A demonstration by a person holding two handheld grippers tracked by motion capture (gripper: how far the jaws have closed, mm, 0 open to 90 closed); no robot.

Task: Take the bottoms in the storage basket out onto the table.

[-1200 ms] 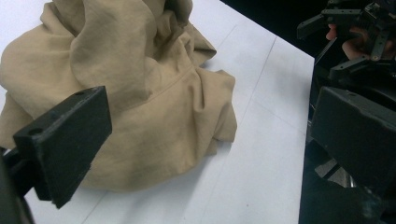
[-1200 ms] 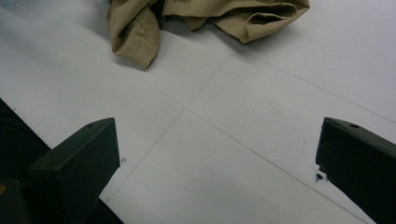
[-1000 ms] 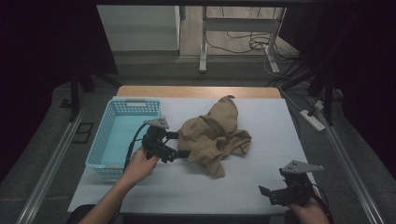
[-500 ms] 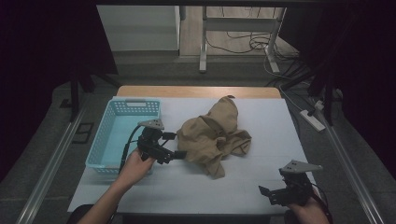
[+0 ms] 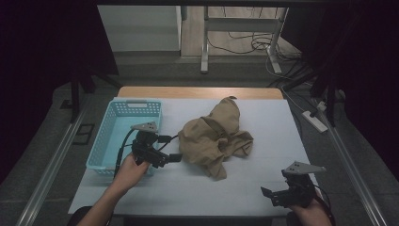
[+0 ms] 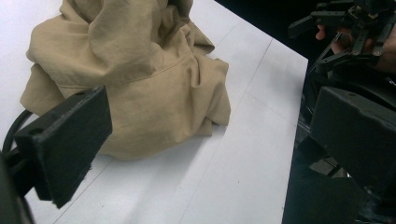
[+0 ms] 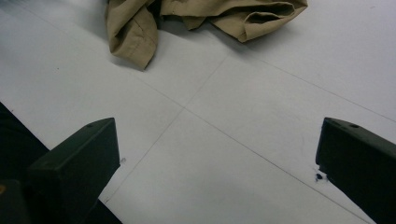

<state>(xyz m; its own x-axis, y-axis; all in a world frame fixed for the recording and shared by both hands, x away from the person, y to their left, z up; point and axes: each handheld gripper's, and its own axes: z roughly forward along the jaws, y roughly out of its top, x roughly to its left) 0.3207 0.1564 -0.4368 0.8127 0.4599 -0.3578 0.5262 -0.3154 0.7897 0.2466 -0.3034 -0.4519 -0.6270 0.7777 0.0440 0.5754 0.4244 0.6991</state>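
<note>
Left gripper (image 5: 173, 148): jaws spread wide, holding nothing, positioned just beside the left edge of the crumpled tan garment (image 5: 214, 139) at the table (image 5: 263, 179) centre. Right gripper (image 5: 268, 195): jaws likewise spread, empty, near the table's front right corner.

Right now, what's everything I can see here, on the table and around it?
Garment: one, tan, crumpled mid-table.
Basket: one, light blue, at the table's left edge.
Table: one, white top with a wooden far edge.
Power strip: one, white, on the floor to the right.
Left gripper: one, black, jaws open, beside the garment.
Right gripper: one, black, jaws open, at the near right corner.
</note>
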